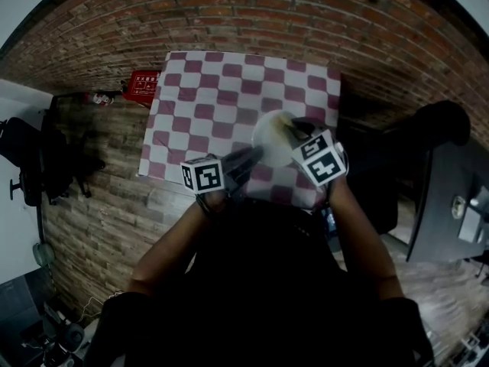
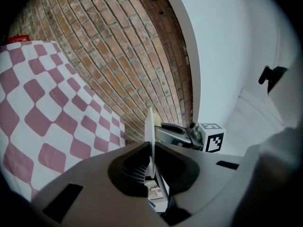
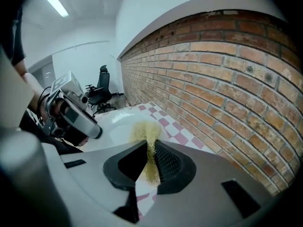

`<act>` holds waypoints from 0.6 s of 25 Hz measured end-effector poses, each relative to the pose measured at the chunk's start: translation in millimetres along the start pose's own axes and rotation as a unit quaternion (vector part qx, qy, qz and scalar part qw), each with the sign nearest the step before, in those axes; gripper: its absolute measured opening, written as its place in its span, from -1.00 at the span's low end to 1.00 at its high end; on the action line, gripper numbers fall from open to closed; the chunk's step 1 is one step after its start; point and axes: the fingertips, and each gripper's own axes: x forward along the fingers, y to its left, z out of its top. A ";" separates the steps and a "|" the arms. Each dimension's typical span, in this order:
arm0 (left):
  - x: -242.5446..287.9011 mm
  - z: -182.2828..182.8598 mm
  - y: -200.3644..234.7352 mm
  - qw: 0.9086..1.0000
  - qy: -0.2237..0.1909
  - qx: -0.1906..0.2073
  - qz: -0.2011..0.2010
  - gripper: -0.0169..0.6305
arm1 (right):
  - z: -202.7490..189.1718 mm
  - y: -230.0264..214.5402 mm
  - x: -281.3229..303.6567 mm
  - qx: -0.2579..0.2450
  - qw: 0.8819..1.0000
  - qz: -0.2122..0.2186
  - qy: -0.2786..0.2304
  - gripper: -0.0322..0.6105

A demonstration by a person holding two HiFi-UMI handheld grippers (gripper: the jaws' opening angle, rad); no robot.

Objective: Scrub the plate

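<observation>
over the checkered worktop (image 1: pixel 206 90) sits the plate (image 1: pixel 273 134), its near rim clamped in my left gripper (image 1: pixel 252 156), fingers (image 2: pixel 135 170) tight on the edge. its face lies just ahead of and below my right gripper (image 1: pixel 296 132), whose fingers (image 3: pixel 168 162) pinch the yellow scrub pad (image 3: pixel 147 132), tip seemingly on that face. next, i reckon, i stroke across it.

Left tool (image 1: pixel 254 155) points near level, right tool (image 1: pixel 295 131) tips steeply downward, both with jaws clamped narrow.
</observation>
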 end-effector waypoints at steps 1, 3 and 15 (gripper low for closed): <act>1.4 1.4 -2.5 1.000 -0.001 0.001 -0.003 -0.84 | 5.1 4.8 -0.3 -0.006 1.000 0.002 -0.005 -0.76; 2.5 4.7 -3.8 1.000 0.000 0.007 -0.002 -0.84 | 12.2 17.3 -0.5 -0.018 1.000 0.012 -0.012 -0.76; -12.5 40.8 0.1 0.997 0.006 0.074 0.024 -0.85 | -26.8 51.0 5.6 -0.025 0.996 0.082 0.033 -0.76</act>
